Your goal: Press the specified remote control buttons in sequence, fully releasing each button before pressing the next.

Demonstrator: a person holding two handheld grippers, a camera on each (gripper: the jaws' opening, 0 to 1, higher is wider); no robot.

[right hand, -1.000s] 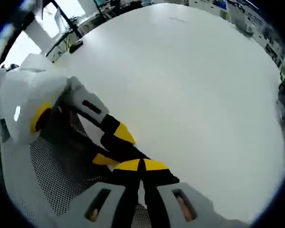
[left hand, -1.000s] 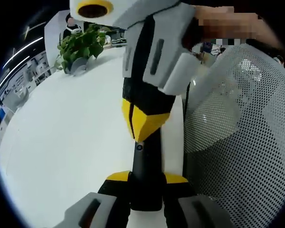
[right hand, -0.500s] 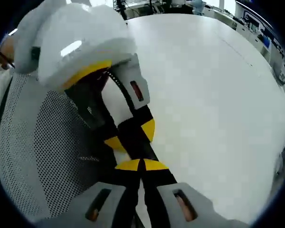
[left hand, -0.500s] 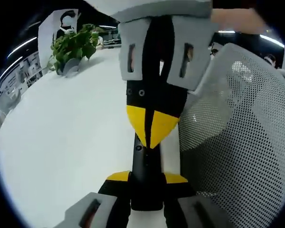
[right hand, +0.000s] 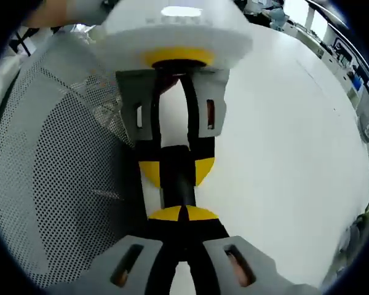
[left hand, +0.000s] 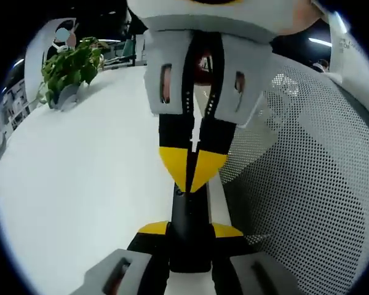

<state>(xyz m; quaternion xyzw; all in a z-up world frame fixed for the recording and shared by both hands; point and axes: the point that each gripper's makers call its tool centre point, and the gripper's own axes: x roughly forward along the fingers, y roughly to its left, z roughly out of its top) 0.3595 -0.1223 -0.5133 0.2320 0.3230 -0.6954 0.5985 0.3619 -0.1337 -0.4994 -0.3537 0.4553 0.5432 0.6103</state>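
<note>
White table (left hand: 80, 178), smooth and matte, wide and bare around the work. A white mesh chair back (left hand: 307, 184), perforated with fine round holes, curves along the table edge; in the right gripper view it lies to the left (right hand: 55, 184). A potted plant (left hand: 67, 67), leafy green in a pale pot, stands far off on the table.

Left gripper (left hand: 189, 228): jaws point forward, clamped on the near end of the remote control (left hand: 189, 215), a slim black bar held lengthwise above the table's edge. The right gripper (left hand: 190, 169) comes straight down from the top of that view, yellow tips together, closed to a single point resting on or just above the remote's far end; contact likely, but the view is too steep to be sure.

Right gripper view: own jaws (right hand: 183, 216) shut, tips on the remote control (right hand: 177, 181); the left gripper (right hand: 175, 123) faces it head-on, gripping the bar.

Against a second ago: the right gripper was angled in from the side; now the two are squarely in line.
</note>
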